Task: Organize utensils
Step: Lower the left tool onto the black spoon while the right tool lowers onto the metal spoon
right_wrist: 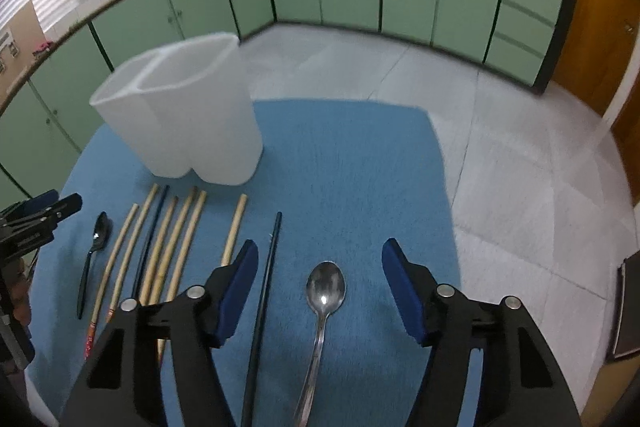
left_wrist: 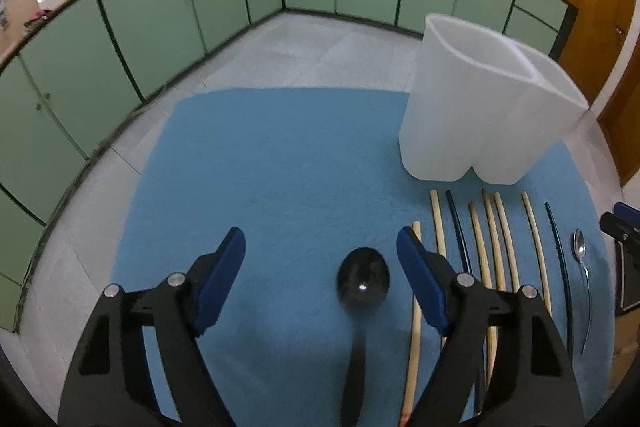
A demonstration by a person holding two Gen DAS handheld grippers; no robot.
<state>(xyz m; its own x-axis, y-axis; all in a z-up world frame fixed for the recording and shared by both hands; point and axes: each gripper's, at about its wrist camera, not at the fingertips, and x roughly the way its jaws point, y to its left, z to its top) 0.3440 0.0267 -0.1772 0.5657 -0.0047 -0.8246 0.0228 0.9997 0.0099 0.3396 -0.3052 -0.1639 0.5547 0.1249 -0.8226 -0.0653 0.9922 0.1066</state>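
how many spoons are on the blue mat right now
2. A black spoon lies between the left gripper's fingers; a metal spoon lies between the right gripper's fingers.

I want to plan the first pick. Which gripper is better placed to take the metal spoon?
The right gripper: it is open, and the metal spoon lies between its fingers. The left gripper, also open, is over the black spoon, with the chopsticks lying between.

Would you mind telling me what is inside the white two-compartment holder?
Nothing shows above the rim of the white holder; the upper inner walls look bare. Its opaque walls hide the bottoms of both compartments.
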